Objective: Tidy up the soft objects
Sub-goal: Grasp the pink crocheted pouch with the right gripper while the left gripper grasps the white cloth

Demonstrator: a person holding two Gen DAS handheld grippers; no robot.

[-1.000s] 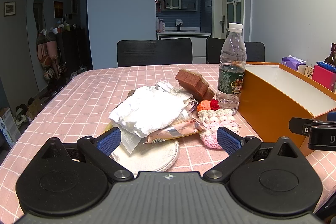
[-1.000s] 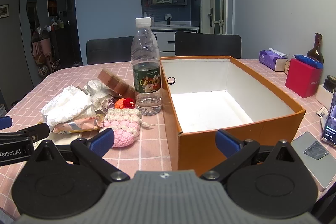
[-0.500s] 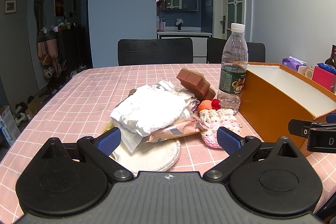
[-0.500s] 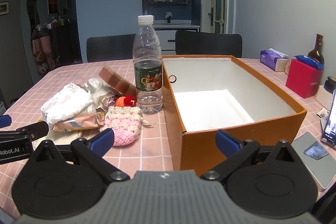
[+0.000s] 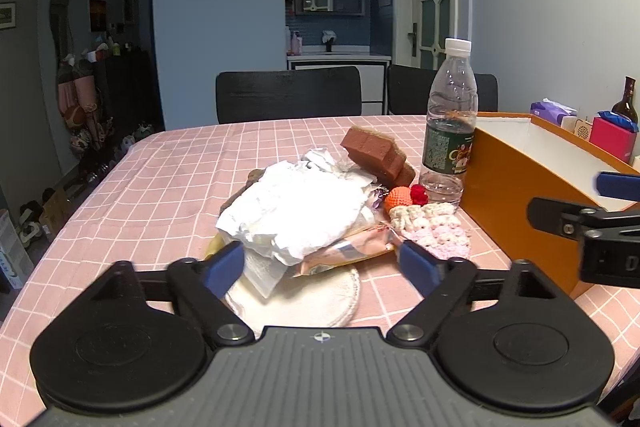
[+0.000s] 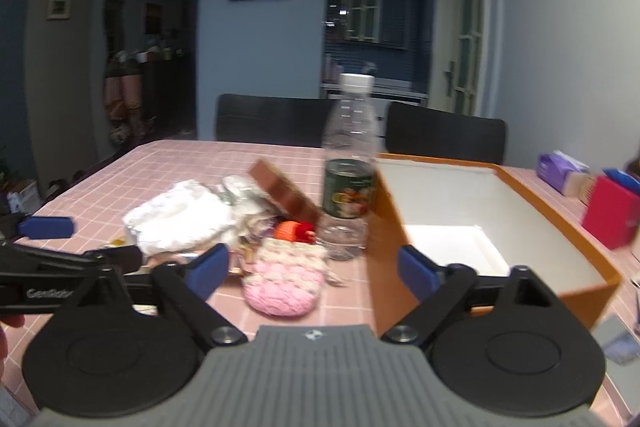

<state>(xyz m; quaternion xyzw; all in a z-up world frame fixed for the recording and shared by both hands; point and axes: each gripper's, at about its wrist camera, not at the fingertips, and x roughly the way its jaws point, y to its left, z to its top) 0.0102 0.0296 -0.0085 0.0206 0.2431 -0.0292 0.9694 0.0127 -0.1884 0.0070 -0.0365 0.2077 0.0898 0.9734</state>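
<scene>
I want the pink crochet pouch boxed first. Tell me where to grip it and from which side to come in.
Grip the pink crochet pouch across its rounded pink lower half, coming down from above on the near side. That end lies free on the tablecloth, while the cream top edge sits close to the water bottle and the orange crochet ball. The open right gripper looks best placed.

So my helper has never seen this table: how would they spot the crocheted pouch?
Start at the orange box. Just left stands a water bottle; the crocheted pouch lies in front of it. It alone is knitted, cream above, pink below.
</scene>
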